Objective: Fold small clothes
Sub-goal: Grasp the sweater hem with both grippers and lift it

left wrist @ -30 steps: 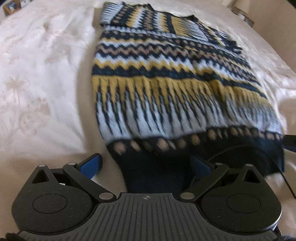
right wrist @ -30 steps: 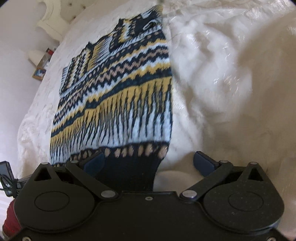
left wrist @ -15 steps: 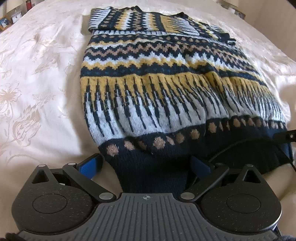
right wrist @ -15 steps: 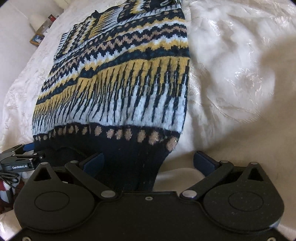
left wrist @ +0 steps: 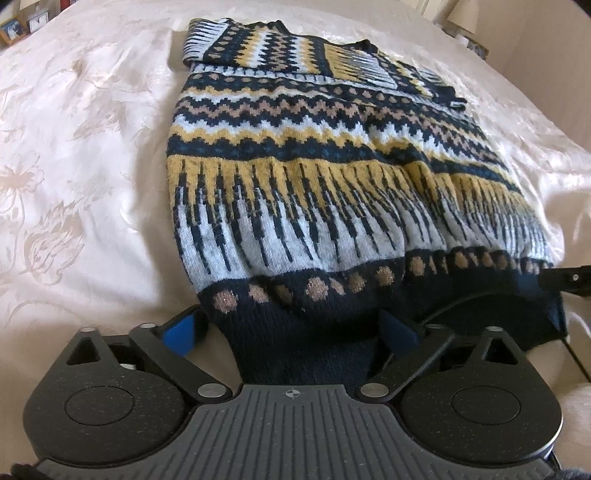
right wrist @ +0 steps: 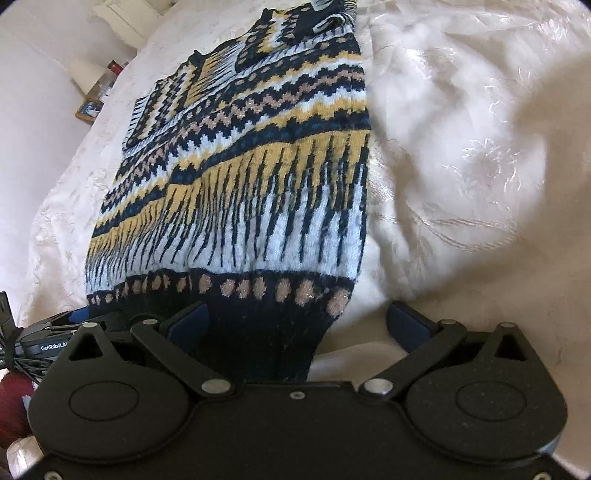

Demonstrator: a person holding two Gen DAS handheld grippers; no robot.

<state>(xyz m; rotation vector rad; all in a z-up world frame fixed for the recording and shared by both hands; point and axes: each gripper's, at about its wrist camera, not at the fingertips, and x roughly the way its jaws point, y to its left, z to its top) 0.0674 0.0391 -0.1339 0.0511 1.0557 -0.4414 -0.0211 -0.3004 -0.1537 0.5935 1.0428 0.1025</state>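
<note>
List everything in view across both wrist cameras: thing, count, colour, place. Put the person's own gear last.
Patterned knit sweater: one; navy, mustard, pale blue and tan bands; lying flat on the bed, sleeves folded across its far end, navy hem nearest the cameras.
Cream embroidered bedspread: one, cream with floral stitching, under the sweater.
Framed pictures: at least two, small, far left beyond the bed.
Lamp with pale shade: one, beside the bed with a framed picture below it.
Black cable: one, at the right edge of the left view.
Left gripper: one, black with blue pads, open, the hem's left corner between its fingers.
Right gripper: one, black with blue pads, open around the hem's right corner.
</note>
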